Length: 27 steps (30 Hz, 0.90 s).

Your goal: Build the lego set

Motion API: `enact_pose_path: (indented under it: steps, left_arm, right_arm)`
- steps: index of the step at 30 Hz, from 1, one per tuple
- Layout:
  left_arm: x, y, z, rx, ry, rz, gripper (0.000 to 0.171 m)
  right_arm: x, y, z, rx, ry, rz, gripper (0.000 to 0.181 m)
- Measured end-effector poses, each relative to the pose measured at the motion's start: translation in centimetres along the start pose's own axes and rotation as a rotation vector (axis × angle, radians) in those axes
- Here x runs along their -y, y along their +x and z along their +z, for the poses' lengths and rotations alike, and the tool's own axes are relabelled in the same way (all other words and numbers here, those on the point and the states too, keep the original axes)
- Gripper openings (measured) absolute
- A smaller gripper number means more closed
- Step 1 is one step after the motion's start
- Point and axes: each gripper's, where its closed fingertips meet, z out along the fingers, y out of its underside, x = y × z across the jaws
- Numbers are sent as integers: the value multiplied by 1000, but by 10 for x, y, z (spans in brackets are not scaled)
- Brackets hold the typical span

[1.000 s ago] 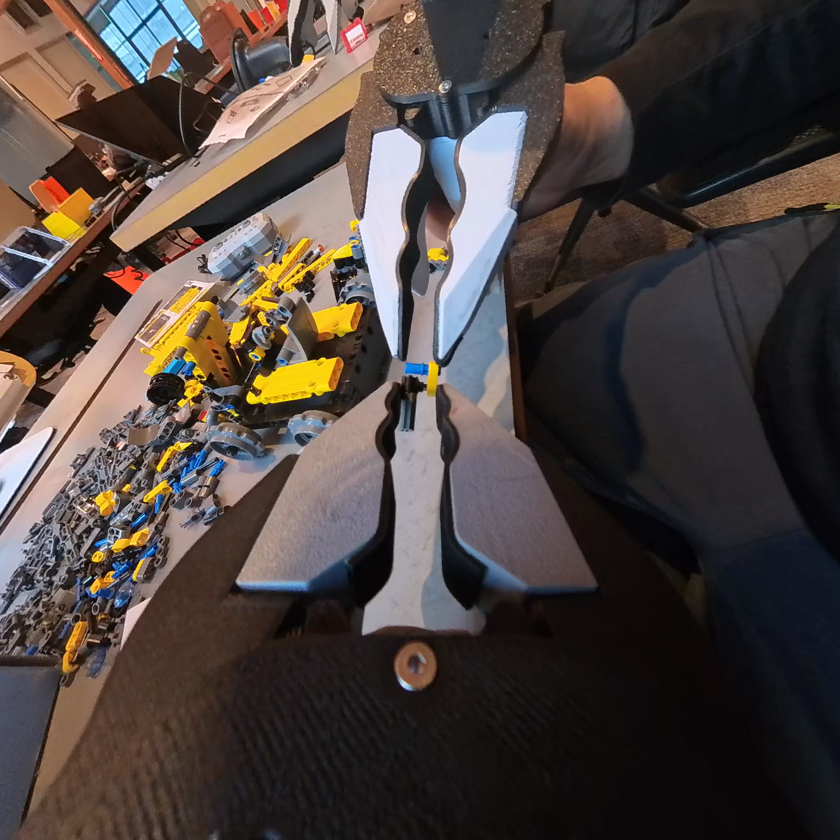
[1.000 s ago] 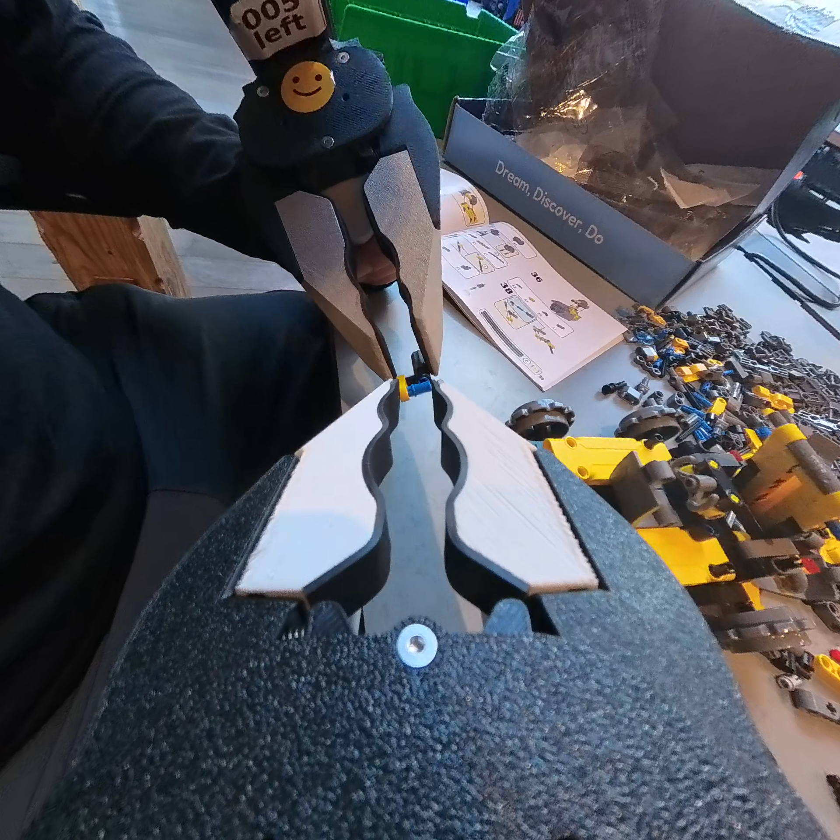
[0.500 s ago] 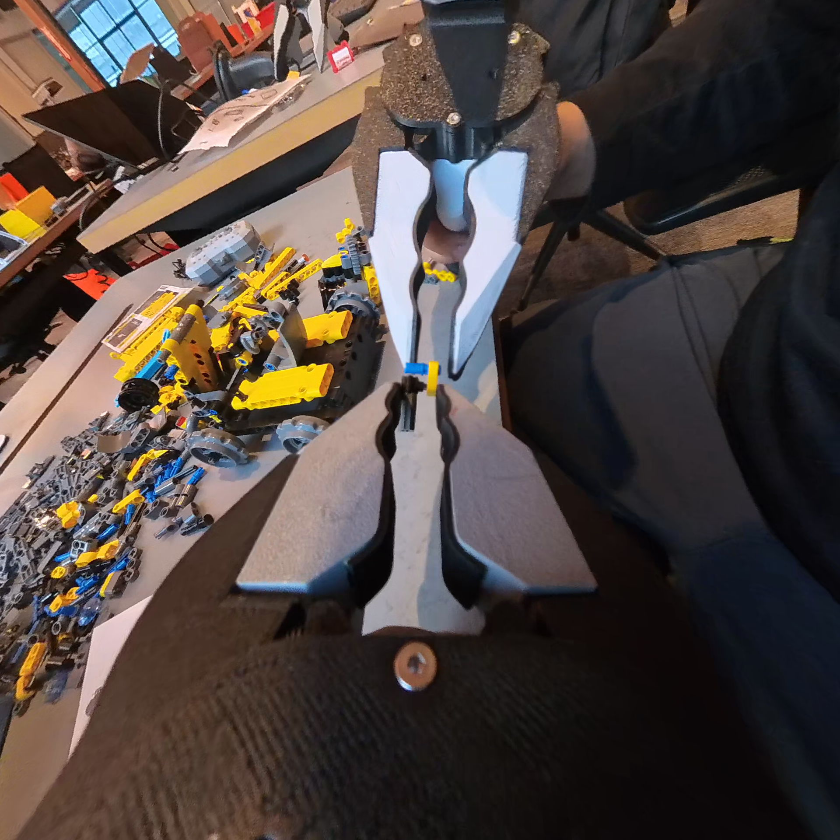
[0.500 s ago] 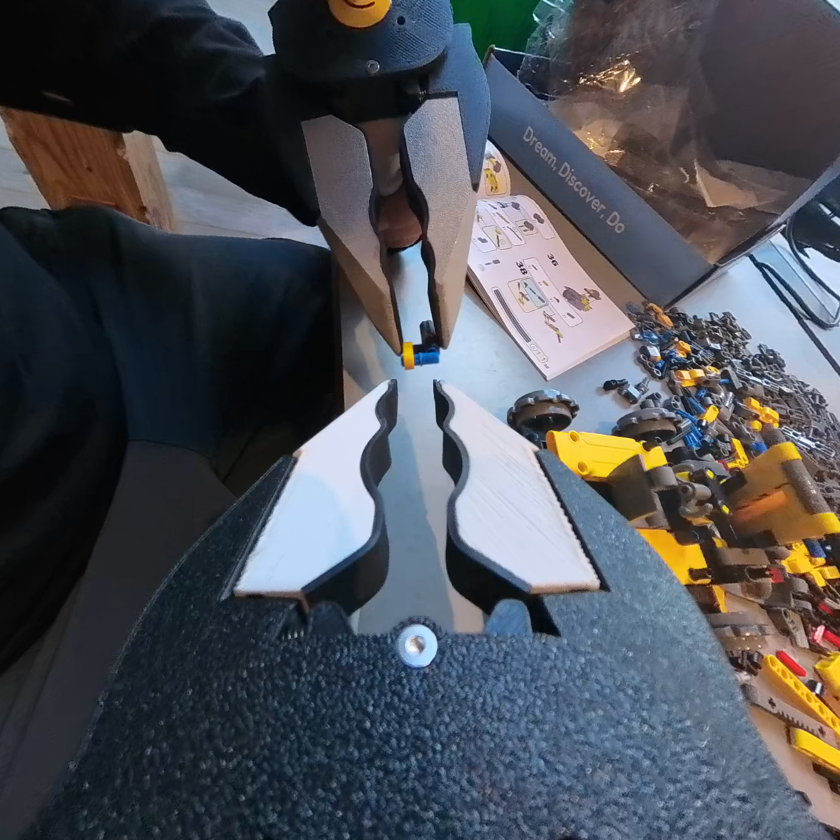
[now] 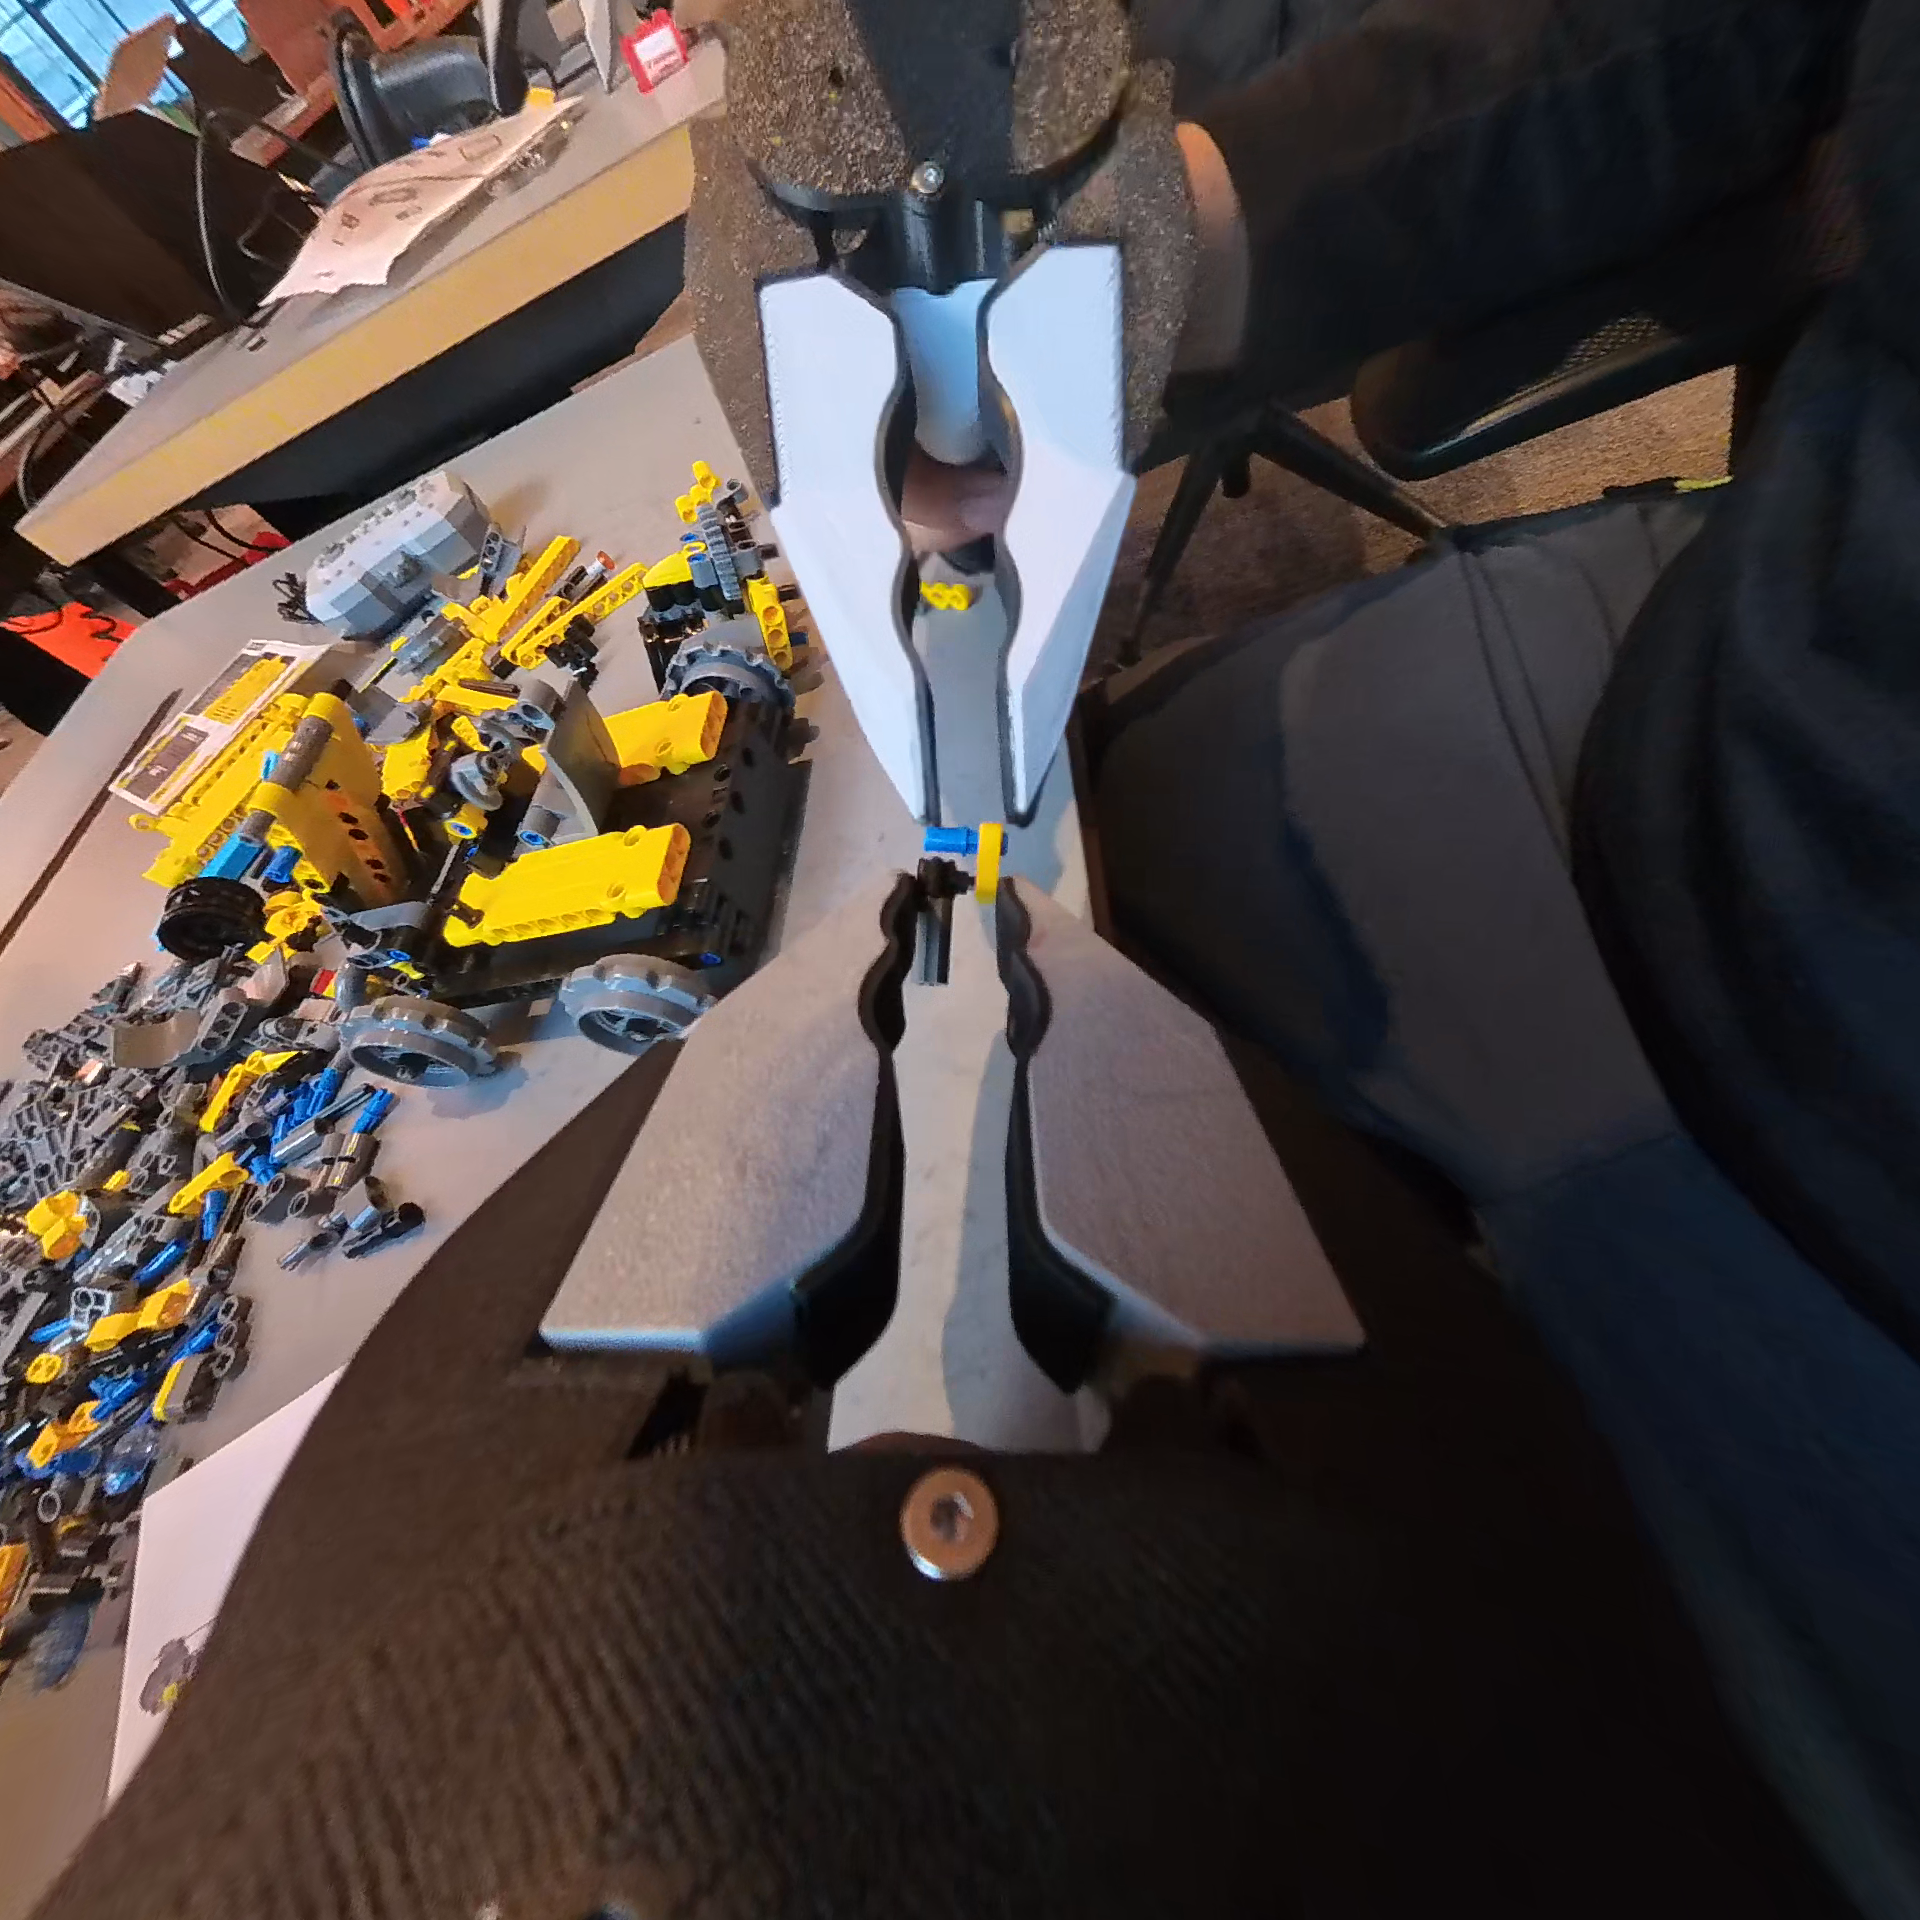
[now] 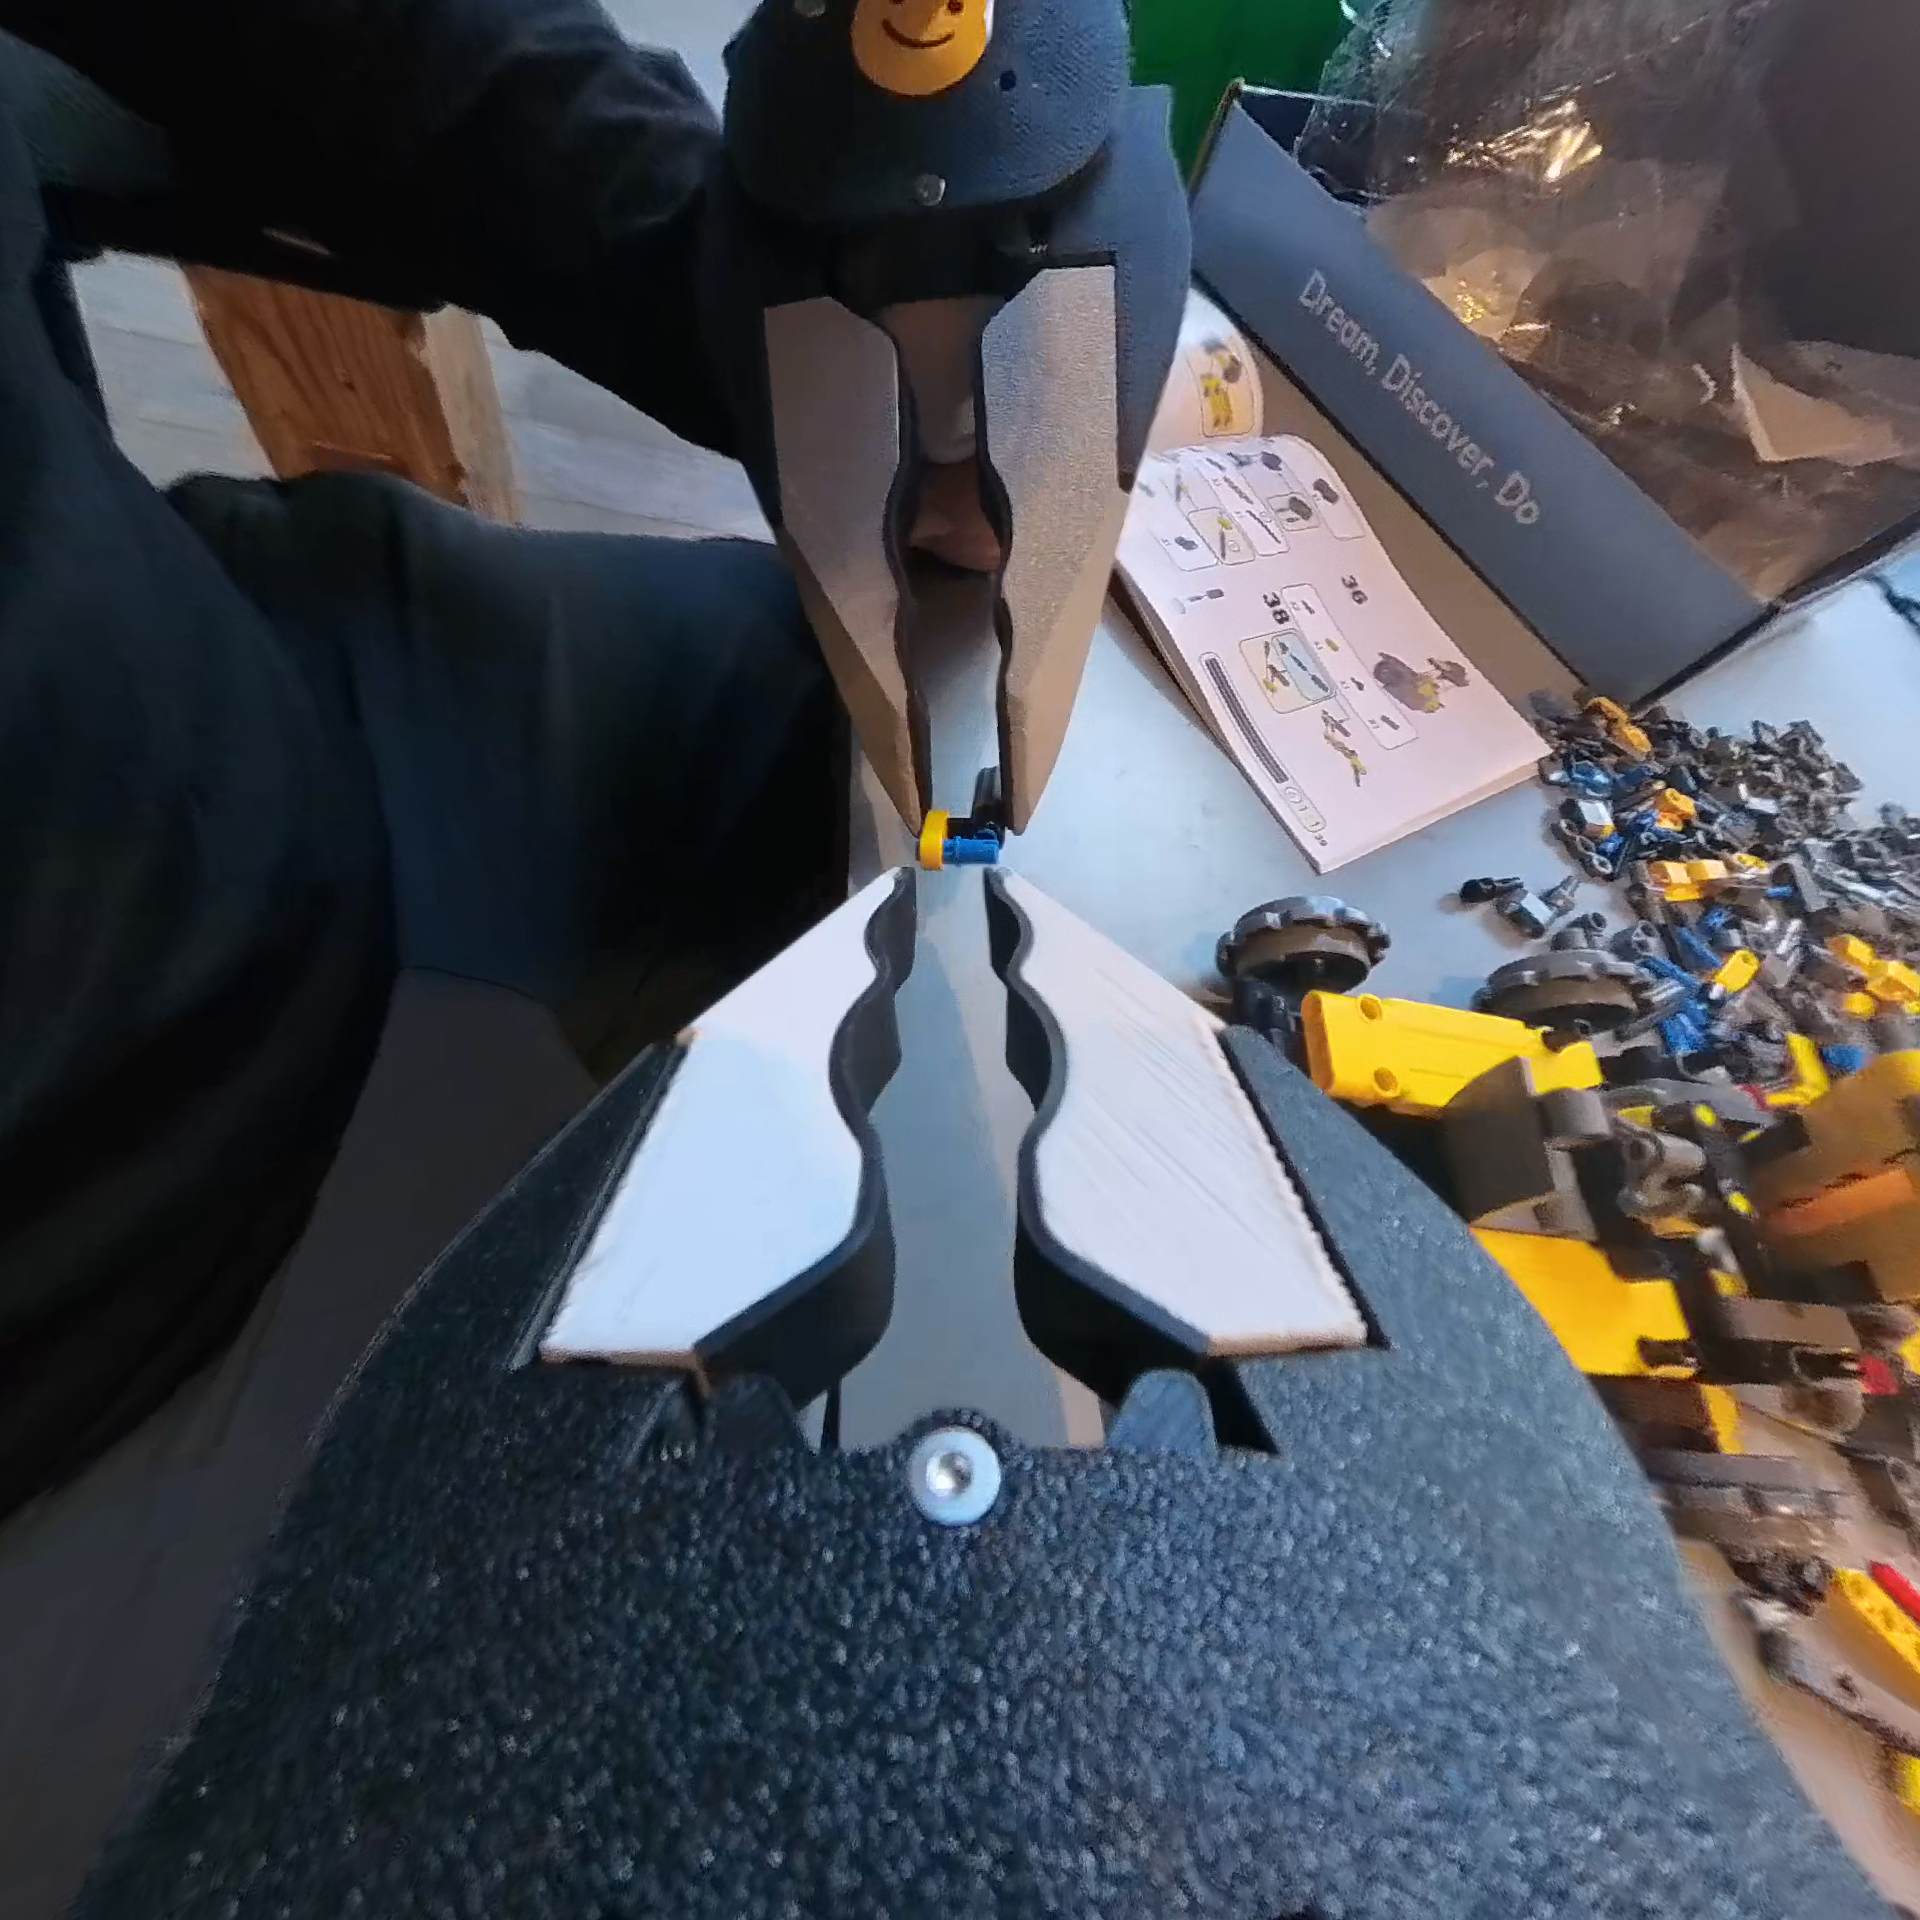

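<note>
Left gripper clamping a small black, blue and yellow brick piece at frame centre, right gripper hanging just beside it with fingers slightly apart, yellow brick vehicle sitting at left on grey table.

A half-built yellow vehicle sits beside loose pieces and an open instruction booklet.

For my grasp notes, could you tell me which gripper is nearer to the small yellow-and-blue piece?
Left. The left gripper is shut on the small yellow-and-blue piece; the right gripper faces it with open jaws, tips just short of it.
</note>
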Motion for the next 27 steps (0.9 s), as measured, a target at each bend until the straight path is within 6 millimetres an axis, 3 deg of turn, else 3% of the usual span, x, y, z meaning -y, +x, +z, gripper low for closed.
enact_pose_path:
  steps: [9,15,22,27]
  left_arm:
    - [-10,-22,3,140,-68,-53,14]
    - [-16,-43,3,168,-76,-288,13]
    - [11,-47,-8,-8,191,-710,14]
    - [31,-50,-17,-90,388,-829,14]
  right_arm:
    - [-9,22,9,-100,-44,192,25]
    - [-7,47,6,-256,-37,202,24]
    - [12,53,-1,-251,98,264,20]
    - [29,54,-7,-172,248,379,23]
